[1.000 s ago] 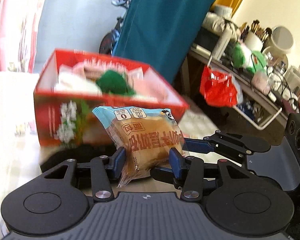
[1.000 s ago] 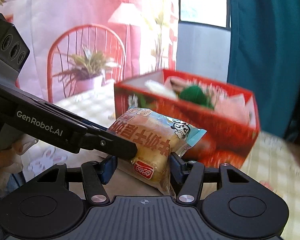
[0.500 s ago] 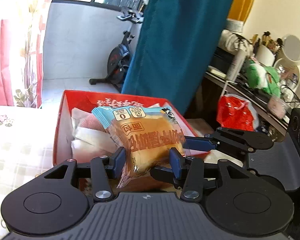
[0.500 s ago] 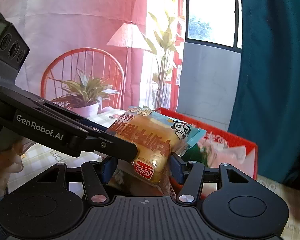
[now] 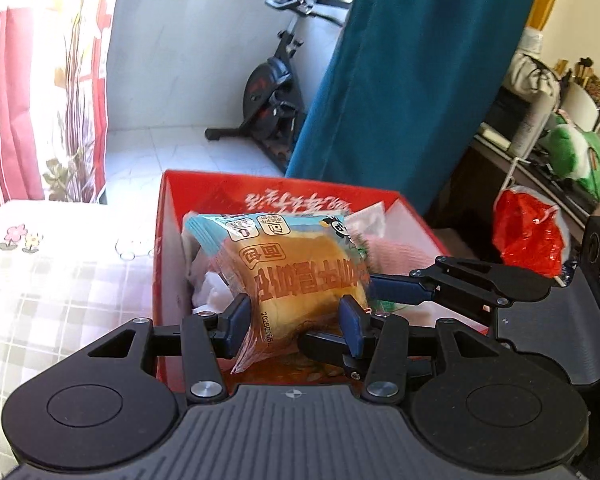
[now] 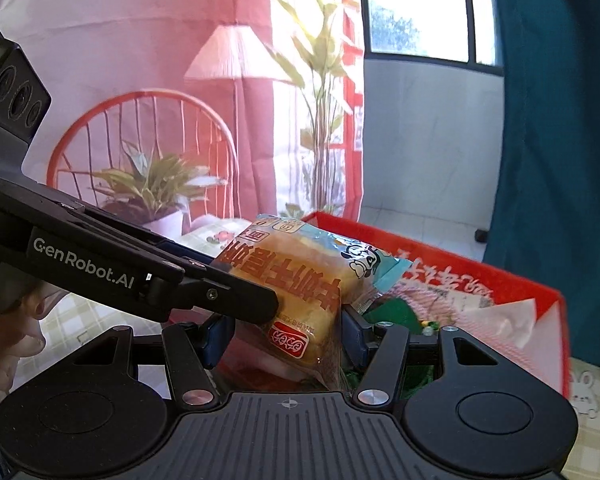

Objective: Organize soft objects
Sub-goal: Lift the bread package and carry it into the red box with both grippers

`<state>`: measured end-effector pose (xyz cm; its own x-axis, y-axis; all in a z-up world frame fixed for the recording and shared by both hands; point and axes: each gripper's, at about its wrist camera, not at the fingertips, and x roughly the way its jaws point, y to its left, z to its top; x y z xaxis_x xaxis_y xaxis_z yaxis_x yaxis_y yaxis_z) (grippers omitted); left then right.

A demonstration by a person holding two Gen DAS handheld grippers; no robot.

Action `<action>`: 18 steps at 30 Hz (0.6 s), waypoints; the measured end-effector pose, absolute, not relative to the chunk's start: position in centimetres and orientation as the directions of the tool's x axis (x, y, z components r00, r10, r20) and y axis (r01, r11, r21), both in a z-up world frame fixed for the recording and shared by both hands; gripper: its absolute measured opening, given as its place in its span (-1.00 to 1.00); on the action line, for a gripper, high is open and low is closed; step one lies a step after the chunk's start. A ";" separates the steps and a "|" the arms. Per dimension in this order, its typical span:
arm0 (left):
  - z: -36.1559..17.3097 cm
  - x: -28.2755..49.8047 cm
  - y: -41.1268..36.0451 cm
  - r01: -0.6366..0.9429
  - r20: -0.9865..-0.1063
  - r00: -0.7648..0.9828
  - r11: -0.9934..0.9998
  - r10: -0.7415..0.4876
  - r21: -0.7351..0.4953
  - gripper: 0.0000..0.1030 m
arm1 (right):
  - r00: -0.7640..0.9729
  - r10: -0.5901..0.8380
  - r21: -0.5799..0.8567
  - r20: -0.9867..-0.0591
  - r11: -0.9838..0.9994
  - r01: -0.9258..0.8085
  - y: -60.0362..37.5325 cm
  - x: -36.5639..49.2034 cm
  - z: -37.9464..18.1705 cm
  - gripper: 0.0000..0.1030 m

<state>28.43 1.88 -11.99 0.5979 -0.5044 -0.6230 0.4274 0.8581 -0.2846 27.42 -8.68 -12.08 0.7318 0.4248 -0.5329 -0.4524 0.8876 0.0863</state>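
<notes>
Both claws have carried the bun (image 5: 300,280) from in front of the box (image 5: 168,248) to above its near end, and the box now sits lower in view. Left claw (image 5: 296,314) and right claw (image 6: 282,330) are each closed on the wrapped bun, gripping it together over cloths inside. Placing step, likely; next lower, then open both.

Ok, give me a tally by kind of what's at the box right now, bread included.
Wrapped bread: 1, gripped by left gripper and right gripper
Red box: 1
Pink soft item in box: 1
Green soft item in box: 1
White soft item in box: at least 1, others hidden
Total: at least 5
</notes>
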 end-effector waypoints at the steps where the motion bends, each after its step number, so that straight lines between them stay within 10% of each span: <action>1: -12.3 28.9 2.0 0.422 -0.630 0.591 0.858 -0.505 -0.292 -0.03 | 0.726 0.424 0.085 -0.542 0.887 -0.455 -8.6 27.8 -12.3 0.03; 16: -11.6 29.9 3.5 0.370 -0.607 0.638 0.880 -0.473 -0.297 -0.05 | 0.662 0.427 0.106 -0.616 0.878 -0.467 -9.5 29.2 -13.3 0.06; 18: -11.2 29.7 3.3 0.370 -0.602 0.655 0.888 -0.458 -0.272 -0.30 | 0.662 0.438 0.119 -0.608 0.875 -0.470 -9.8 29.0 -13.0 0.05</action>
